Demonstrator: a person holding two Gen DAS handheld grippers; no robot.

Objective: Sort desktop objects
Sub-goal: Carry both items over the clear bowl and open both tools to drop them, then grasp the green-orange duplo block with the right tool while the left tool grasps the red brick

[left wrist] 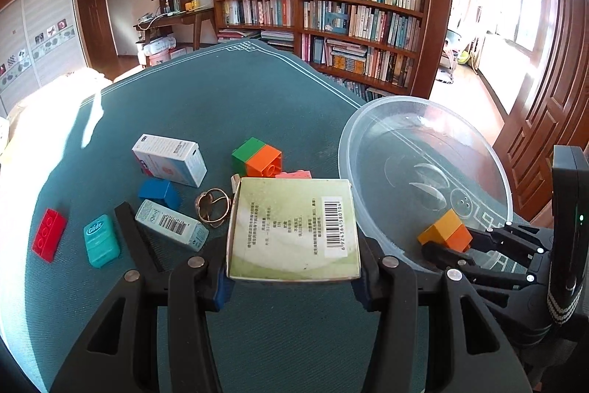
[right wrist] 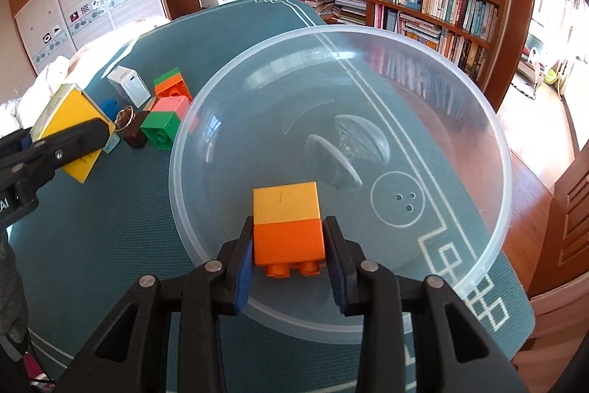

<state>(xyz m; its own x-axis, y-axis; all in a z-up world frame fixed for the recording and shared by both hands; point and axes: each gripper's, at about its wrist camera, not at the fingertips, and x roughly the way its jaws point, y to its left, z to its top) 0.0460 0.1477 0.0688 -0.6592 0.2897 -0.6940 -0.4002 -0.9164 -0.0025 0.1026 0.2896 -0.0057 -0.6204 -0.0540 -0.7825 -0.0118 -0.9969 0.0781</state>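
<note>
My left gripper is shut on a flat pale-green box with a barcode, held above the teal table cloth; in the right wrist view the box shows its yellow face. My right gripper is shut on a yellow-and-orange block, held over the near rim of a clear plastic bowl. That block and the bowl also show at the right of the left wrist view.
On the cloth lie a white box, a green-orange block, a pink block, a blue block, a ring, a barcoded tube box, a Glide floss case and a red brick. A bookshelf stands behind.
</note>
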